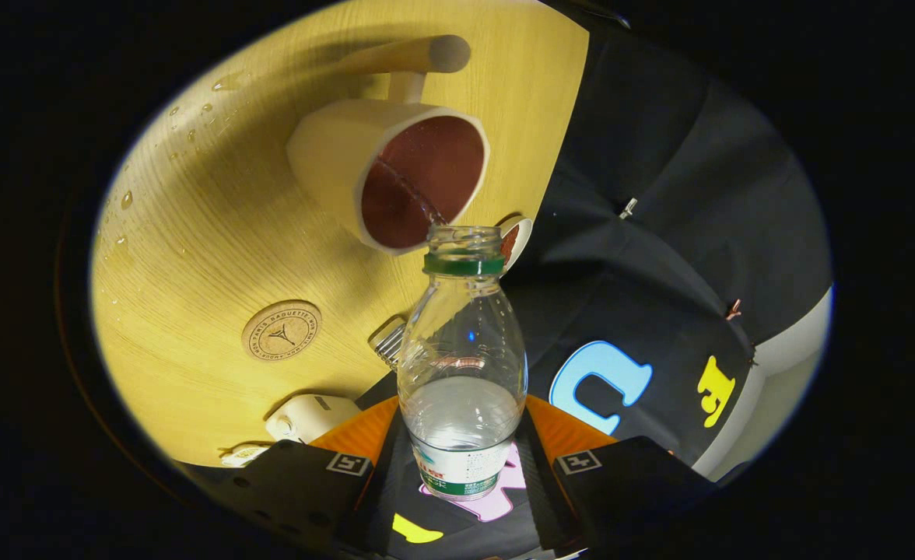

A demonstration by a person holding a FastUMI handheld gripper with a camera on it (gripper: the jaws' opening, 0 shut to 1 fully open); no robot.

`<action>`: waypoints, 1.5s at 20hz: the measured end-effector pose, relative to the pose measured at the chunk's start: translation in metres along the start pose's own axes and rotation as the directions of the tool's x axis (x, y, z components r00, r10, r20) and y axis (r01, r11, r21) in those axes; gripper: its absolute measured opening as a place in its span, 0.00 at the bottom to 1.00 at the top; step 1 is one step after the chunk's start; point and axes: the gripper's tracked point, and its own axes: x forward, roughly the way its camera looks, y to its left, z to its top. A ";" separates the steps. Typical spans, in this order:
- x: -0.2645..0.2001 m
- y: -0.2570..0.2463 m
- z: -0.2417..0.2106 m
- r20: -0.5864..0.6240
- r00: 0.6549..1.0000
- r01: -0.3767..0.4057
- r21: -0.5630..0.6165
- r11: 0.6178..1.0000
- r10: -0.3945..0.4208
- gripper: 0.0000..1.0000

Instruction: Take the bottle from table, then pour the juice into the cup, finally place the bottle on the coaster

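My gripper [461, 451] is shut on a clear plastic bottle [461, 373] with a green neck ring and no cap, both fingers pressing its labelled lower body. The view is rolled, so the bottle is tipped toward the cup. A thin stream of clear liquid runs from the bottle's mouth [464, 233] into the cream cup [387, 175], which has a dark red inside and a long handle. The cup stands on the wooden table [208, 249] just beyond the bottle's mouth. A round cork coaster [282, 330] lies on the table beside the bottle, nearer to me than the cup.
Water drops dot the table on the far side of the coaster. A small white device [310, 416] sits at the table's edge by my finger, and a metal clip [387, 342] is behind the bottle. A second small cup rim [516, 237] peeks out past the bottle's neck.
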 end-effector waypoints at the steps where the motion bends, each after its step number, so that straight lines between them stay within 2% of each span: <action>1: 0.000 -0.001 -0.001 0.001 1.000 0.001 -0.011 1.000 -0.001 0.71; 13: 0.002 0.003 0.002 -0.003 1.000 -0.020 -0.049 0.999 0.020 0.71; 30: -0.003 0.000 -0.004 -0.026 1.000 -0.004 0.002 1.000 0.005 0.71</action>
